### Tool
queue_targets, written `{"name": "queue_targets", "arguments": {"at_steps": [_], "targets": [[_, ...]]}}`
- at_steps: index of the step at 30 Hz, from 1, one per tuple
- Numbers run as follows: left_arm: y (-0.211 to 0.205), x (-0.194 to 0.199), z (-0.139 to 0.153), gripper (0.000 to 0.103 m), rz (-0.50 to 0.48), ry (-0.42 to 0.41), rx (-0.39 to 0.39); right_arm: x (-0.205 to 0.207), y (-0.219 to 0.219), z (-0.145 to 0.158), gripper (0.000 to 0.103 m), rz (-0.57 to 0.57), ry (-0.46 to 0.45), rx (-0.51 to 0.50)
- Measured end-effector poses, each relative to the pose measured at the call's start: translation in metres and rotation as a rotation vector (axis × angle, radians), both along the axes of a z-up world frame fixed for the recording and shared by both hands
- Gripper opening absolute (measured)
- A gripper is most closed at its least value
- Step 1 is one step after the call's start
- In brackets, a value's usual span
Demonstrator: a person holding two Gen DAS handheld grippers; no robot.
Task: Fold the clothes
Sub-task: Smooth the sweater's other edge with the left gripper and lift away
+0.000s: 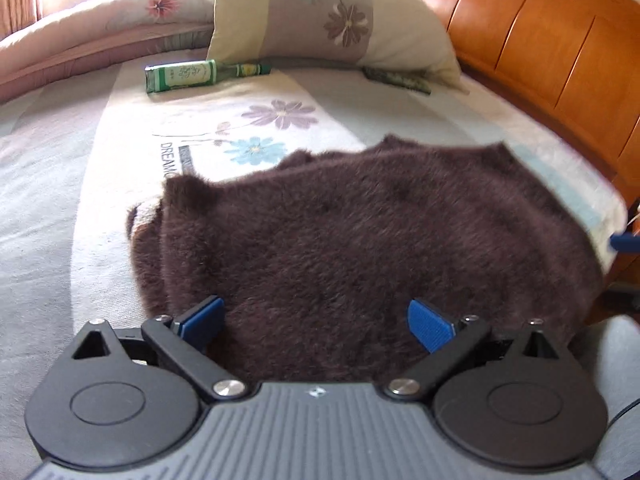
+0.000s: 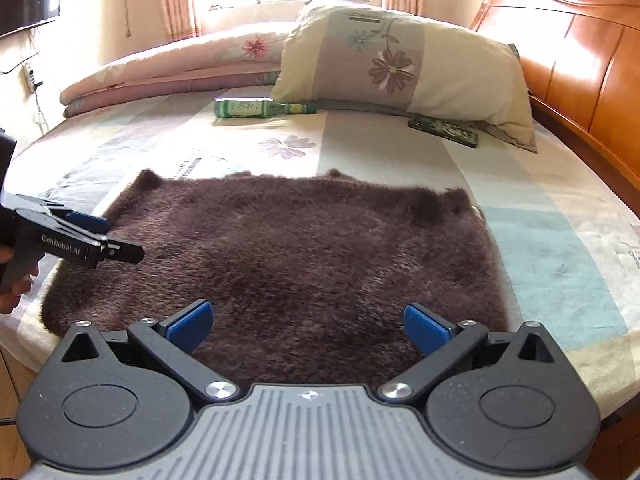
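Centrally, we see a fuzzy dark-brown garment (image 2: pixel 280 248) lying flat; our left gripper (image 1: pixel 316 320) and right gripper (image 2: pixel 308 320) gape wide, empty.

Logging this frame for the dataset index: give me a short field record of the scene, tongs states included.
surface: bed with floral patterned sheet
garment: dark brown fuzzy garment, lying flat on the sheet, apparently already folded
left tongs: open, above the garment's near edge, holding nothing
right tongs: open, above the garment's near edge, holding nothing
clutter: green glass bottle lying on its side; flat green patterned box partly under the floral pillow
background: wooden headboard, folded quilt
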State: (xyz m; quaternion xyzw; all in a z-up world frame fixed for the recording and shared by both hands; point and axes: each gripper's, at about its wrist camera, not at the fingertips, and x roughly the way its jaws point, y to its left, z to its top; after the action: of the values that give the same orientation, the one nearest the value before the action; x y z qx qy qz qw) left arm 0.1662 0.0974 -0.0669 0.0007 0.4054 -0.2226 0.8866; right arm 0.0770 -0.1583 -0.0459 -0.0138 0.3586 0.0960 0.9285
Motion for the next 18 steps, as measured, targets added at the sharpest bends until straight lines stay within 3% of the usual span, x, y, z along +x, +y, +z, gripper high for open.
{"name": "queue_targets", "arguments": {"at_steps": [2,4,10,14,18], "targets": [[0.003,0.003,-0.003,0.099,-0.004,0.008,-0.035,0.000,0.006,0.000,0.103,0.013,0.002,-0.007],[0.007,0.007,-0.012,0.098,0.050,0.034,-0.016,-0.001,0.013,-0.001,0.103,0.028,0.005,-0.021],[0.025,0.024,-0.001,0.098,0.101,0.048,-0.155,0.002,0.022,-0.004,0.103,0.025,0.026,-0.043],[0.028,0.051,0.004,0.098,0.080,0.009,-0.161,0.007,0.028,-0.006,0.103,0.026,0.042,-0.037],[0.040,0.087,-0.020,0.098,0.109,0.065,-0.166,0.009,0.036,-0.009,0.103,0.046,0.047,-0.062]]}}
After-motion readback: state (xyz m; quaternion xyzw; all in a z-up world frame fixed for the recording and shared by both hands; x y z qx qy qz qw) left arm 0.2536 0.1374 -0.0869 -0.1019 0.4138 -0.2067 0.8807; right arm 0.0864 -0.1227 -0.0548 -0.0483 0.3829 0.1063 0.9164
